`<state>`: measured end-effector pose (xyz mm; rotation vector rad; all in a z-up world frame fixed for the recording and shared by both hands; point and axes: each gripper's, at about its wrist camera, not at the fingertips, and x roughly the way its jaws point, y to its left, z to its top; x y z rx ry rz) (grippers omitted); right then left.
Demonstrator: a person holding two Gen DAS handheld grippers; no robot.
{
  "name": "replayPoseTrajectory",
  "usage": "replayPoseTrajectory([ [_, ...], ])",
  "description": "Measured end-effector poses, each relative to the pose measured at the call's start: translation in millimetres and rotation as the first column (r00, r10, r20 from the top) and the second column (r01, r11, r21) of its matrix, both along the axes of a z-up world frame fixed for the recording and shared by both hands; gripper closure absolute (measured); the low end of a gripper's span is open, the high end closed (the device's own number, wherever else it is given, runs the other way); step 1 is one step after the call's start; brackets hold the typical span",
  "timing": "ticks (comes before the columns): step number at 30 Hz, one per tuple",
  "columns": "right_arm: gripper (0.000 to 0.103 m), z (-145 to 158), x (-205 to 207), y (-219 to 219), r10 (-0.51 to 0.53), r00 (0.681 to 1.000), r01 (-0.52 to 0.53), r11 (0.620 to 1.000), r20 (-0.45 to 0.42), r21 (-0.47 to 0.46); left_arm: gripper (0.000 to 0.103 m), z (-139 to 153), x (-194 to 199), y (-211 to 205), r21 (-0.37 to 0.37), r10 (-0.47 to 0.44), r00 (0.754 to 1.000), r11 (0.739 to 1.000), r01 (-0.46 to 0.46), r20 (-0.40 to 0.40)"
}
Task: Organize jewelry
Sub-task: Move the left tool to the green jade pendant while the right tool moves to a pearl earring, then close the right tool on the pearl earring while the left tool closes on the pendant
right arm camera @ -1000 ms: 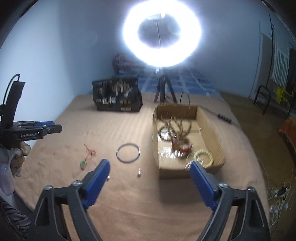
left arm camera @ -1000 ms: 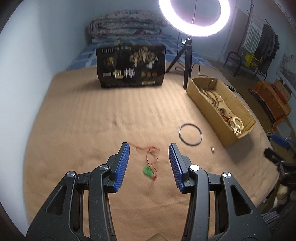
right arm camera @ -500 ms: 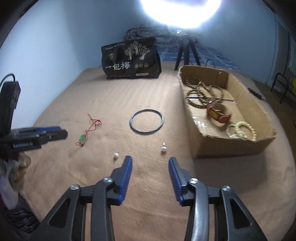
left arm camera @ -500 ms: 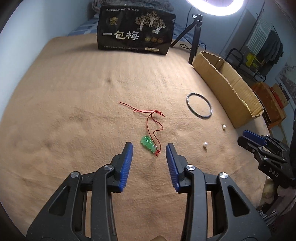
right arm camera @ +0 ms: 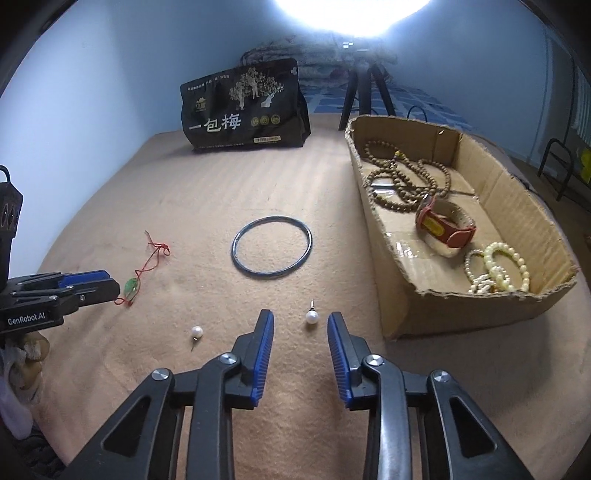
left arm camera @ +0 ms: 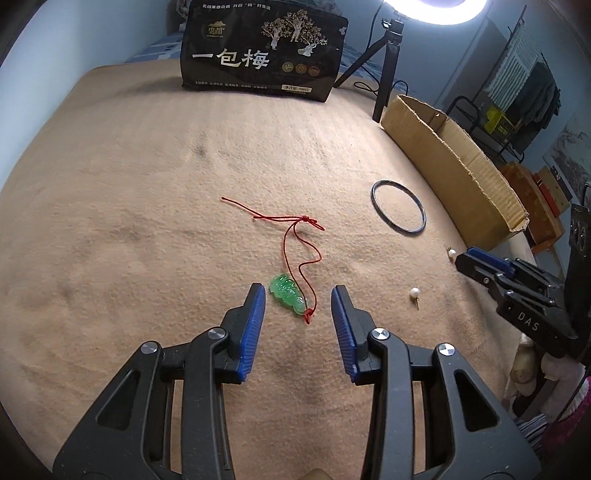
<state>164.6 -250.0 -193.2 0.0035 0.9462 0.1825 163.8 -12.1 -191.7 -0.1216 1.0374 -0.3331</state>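
Left wrist view: left gripper (left arm camera: 298, 295) with blue ribbed pads parted moderately, holding nothing, low over the tan blanket-covered surface (left arm camera: 129, 206). Between the fingertips, a green carved pendant (left arm camera: 286, 299) on a thin red cord (left arm camera: 295, 236), cord trailing away toward a knot. Farther right, a dark thin bangle ring (left arm camera: 399, 211) flat on the blanket, apart from the long brown cardboard box (left arm camera: 454, 166) beyond it. Near the right edge, a white pearl stud earring (left arm camera: 414, 293) lying free, and a second pearl stud (left arm camera: 451, 253) just beside the tip of the right gripper (left arm camera: 467, 264). At the back, a black printed bag with white characters (left arm camera: 262, 51) upright, next to a black tripod (left arm camera: 388, 66) under a bright ring light (left arm camera: 436, 7). Nothing between pads and pendant.

Right wrist view: right gripper (right arm camera: 301, 323) likewise parted partway and empty, the second pearl stud (right arm camera: 311, 316) between its fingertips, post pointing away. White pearl stud earring (right arm camera: 197, 331) off to the left. Bangle ahead, well clear. Inside the box (right arm camera: 399, 295): a brown wooden bead strand (right arm camera: 402, 181), a red and yellow strap band (right arm camera: 441, 225), cream bead bracelets (right arm camera: 498, 269). Left gripper at far left, tips by the pendant.
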Motion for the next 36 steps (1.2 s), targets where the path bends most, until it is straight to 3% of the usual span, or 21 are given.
replayPoseTrajectory([
  [8, 0.074, -9, 10, 5, -0.006, 1.000, 0.006, 1.000, -0.002, -0.019, 0.065, -5, 6, -1, 0.003, 0.003, 1.000, 1.000, -0.003, -0.001],
  [16, 0.077, -17, 14, 7, -0.013, 1.000, 0.012, 0.999, -0.017, -0.035, 0.065, -15, 10, -10, 0.056, -0.010, 1.000, 0.998, 0.010, -0.006],
  [19, 0.079, -20, 16, 7, -0.012, 1.000, 0.011, 0.999, -0.018, -0.040, 0.076, -18, 12, -12, 0.083, -0.009, 1.000, 0.997, 0.009, -0.005],
  [23, 0.087, -22, 18, 7, -0.013, 1.000, 0.012, 0.999, -0.018, -0.043, 0.084, -19, 13, -12, 0.097, -0.003, 1.000, 0.995, 0.003, 0.001],
  [26, 0.096, -22, 17, 9, -0.007, 1.000, 0.006, 0.999, -0.018, -0.045, 0.084, -19, 13, -12, 0.102, -0.004, 1.000, 0.995, 0.004, 0.006],
  [36, 0.097, -16, 12, 12, 0.001, 1.000, -0.001, 0.999, -0.010, -0.052, 0.086, -10, 10, -6, 0.095, 0.017, 1.000, 0.995, -0.018, 0.020],
])
